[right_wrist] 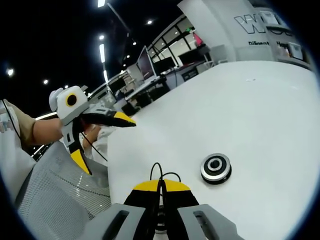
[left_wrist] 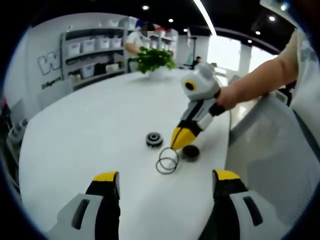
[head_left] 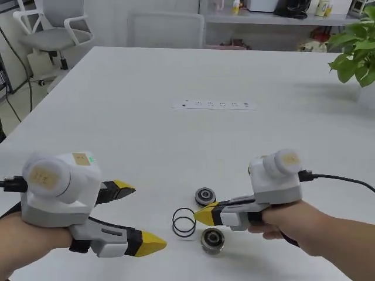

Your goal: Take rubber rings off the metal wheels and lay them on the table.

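Note:
Two thin black rubber rings (head_left: 183,223) (left_wrist: 167,161) lie overlapping on the white table (head_left: 176,140). One metal wheel (head_left: 205,196) (left_wrist: 154,139) (right_wrist: 216,168) sits just beyond them and a second wheel (head_left: 212,240) (left_wrist: 190,152) lies nearer me. My right gripper (head_left: 202,216) (right_wrist: 160,186) is shut, its yellow tip at the rings' right edge, with ring loops (right_wrist: 165,174) showing past the tip; whether it pinches one I cannot tell. My left gripper (head_left: 136,215) (left_wrist: 165,176) is open, hovering left of the rings with nothing between its fingers.
A flat socket strip (head_left: 214,105) lies mid-table. A potted plant (head_left: 354,50) stands at the far right, with an office chair (head_left: 53,32) and shelves beyond the table. The near table edge is close below the grippers.

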`<action>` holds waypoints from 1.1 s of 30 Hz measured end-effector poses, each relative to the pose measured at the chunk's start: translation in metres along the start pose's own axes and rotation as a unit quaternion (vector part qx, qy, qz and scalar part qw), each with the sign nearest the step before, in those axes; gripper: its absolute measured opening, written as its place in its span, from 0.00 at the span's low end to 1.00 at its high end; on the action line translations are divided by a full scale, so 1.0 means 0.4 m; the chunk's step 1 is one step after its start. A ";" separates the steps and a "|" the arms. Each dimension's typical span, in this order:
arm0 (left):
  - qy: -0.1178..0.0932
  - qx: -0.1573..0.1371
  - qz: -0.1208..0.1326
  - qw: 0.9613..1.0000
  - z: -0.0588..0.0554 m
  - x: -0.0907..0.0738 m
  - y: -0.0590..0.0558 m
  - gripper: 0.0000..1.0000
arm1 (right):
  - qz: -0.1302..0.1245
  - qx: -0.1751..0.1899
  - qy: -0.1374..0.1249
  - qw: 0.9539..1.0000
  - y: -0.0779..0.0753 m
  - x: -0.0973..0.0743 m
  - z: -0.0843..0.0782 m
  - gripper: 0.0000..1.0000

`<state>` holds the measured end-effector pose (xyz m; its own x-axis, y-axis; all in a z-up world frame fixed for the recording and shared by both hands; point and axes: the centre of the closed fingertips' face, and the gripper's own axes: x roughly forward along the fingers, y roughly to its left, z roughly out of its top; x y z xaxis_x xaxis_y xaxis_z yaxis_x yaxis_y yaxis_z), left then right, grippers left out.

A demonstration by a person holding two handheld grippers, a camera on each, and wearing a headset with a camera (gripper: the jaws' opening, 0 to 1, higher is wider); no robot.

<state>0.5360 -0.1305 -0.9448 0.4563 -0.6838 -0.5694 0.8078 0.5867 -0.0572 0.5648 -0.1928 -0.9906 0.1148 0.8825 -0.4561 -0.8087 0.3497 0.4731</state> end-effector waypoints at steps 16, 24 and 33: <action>0.017 0.003 0.005 1.000 -0.025 -0.001 -0.001 0.78 | -0.020 0.017 0.016 1.000 -0.026 0.018 -0.032 0.00; 0.019 0.000 0.005 1.000 -0.026 -0.001 -0.002 0.77 | -0.035 0.018 0.020 0.999 -0.041 0.021 -0.039 0.00; 0.022 -0.001 0.005 1.000 -0.032 0.001 -0.001 0.77 | -0.043 0.015 0.019 0.999 -0.046 0.015 -0.038 0.07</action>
<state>0.5312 -0.1254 -0.9554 0.4473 -0.6589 -0.6047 0.8025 0.5942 -0.0539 0.5714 -0.1987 -1.0136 0.1602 0.8368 -0.5236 -0.7797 0.4326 0.4527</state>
